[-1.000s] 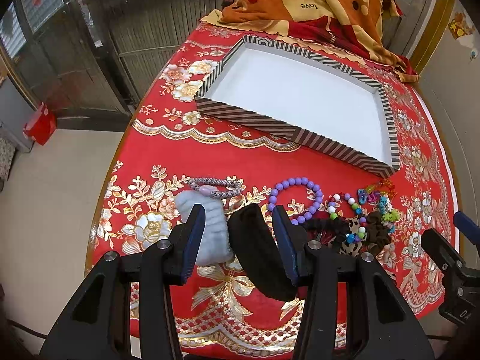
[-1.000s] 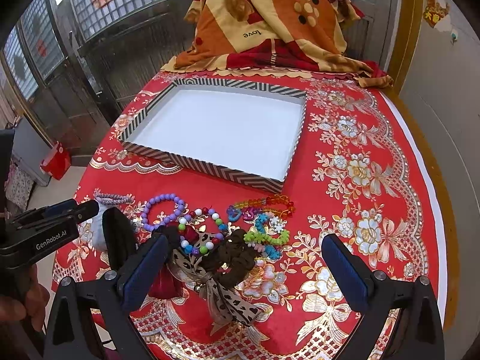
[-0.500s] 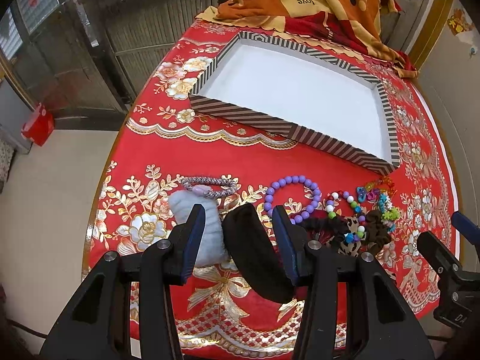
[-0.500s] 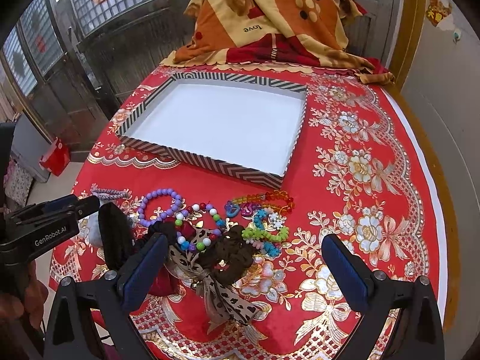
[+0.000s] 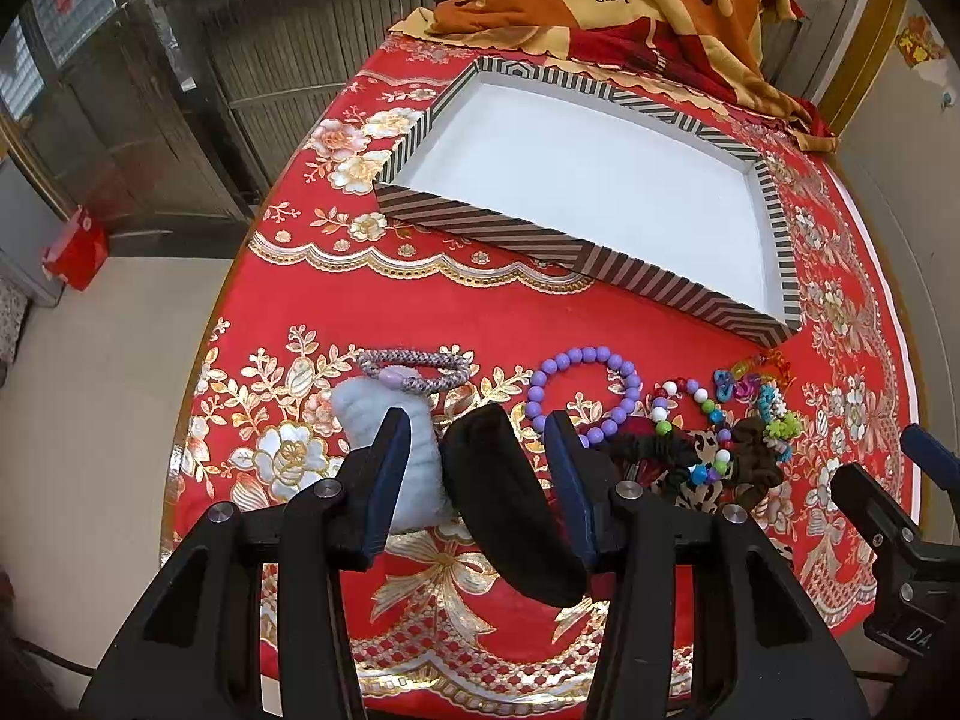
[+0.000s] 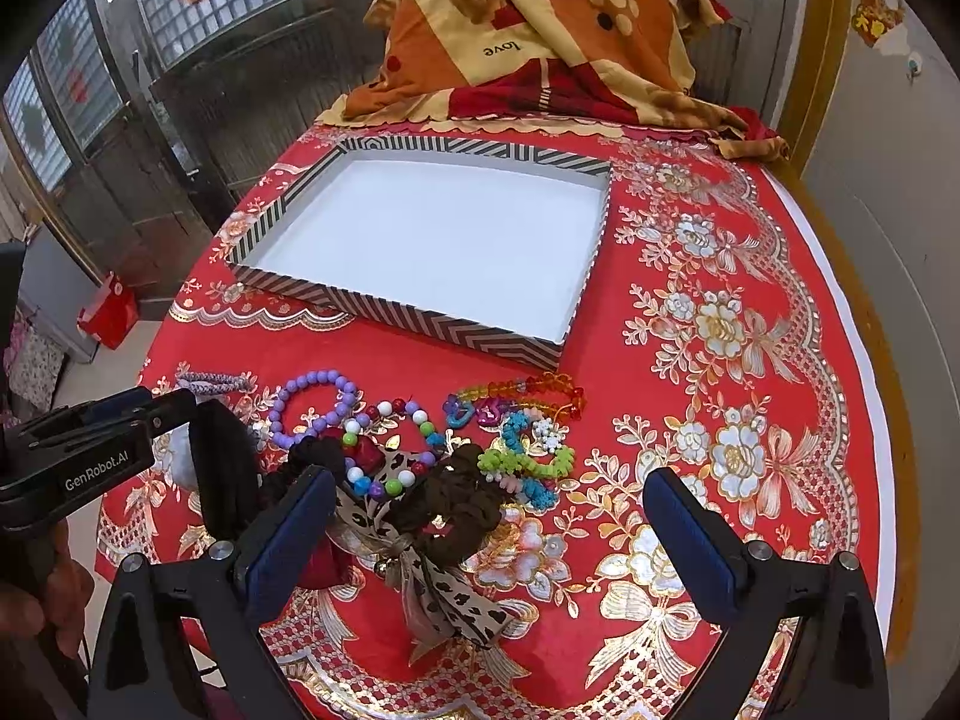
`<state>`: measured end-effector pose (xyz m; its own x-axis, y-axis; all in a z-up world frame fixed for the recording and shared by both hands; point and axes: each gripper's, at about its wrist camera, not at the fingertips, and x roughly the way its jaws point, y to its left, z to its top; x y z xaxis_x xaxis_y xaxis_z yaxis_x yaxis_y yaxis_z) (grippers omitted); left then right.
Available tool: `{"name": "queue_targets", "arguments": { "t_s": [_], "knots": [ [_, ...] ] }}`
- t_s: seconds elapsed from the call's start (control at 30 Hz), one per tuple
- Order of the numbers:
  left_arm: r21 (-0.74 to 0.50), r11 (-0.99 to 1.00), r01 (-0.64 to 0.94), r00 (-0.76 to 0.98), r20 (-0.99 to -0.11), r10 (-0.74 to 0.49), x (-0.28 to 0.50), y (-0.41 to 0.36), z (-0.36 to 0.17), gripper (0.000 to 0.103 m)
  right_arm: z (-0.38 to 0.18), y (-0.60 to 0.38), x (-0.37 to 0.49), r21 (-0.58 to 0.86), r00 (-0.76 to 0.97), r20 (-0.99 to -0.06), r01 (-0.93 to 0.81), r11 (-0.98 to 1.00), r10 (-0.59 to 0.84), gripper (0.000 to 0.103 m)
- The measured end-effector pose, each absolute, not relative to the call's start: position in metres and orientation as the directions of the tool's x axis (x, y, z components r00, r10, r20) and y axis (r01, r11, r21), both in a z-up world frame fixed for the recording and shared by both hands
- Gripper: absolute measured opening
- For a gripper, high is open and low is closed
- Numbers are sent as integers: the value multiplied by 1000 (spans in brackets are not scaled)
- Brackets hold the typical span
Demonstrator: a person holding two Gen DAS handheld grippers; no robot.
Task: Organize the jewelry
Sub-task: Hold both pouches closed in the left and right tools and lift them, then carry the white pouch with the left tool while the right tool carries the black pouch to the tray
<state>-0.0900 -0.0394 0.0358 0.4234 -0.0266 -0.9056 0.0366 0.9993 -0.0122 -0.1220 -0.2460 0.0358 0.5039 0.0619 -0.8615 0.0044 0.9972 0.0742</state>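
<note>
**Hovering over a tangled pile with an empty tray**

Holding your left tool (image 5: 477, 450) part-open around the black fabric piece (image 5: 510, 504), you have not clamped it; gaps show beside both pads. Your right tool (image 6: 489, 531) stands wide and empty above the scrunchies and the leopard-print bow (image 6: 432, 576).

The jewelry lies in a row along the near edge of the worktop: braided bracelet (image 5: 414, 367), purple bead bracelet (image 5: 579, 387), multicolour beads (image 6: 390, 450), plastic charms (image 6: 528, 450). The striped tray (image 5: 480, 225) sits beyond them, at centre frame, with nothing inside.

Your risk is the tangle. The bead strands overlap the scrunchies, so lifting one piece would likely drag its neighbours. The black piece is soft and may slip from a loose pinch.

A glossy red floral cloth (image 6: 720, 312) covers the worktop; beads could roll on it. A folded blanket (image 6: 540, 30) sits at upper centre, with metal gates at upper left.
</note>
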Motion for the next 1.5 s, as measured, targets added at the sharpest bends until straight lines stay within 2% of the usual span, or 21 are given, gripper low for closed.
{"name": "queue_targets", "arguments": {
  "t_s": [0.9,1.37,1.5],
  "knots": [
    [-18,999,38,410,-911,-32,-88,-44,32,46,30,-254,-119,78,497,-865,-1,997,68,102],
    [-121,990,-66,385,-919,-87,-61,29,44,46,16,-286,-118,84,465,-884,48,995,53,102],
    [-147,988,-52,329,-936,-122,-65,37,34,46,16,-287,-117,100,463,-883,38,994,71,98]
  ]
}}
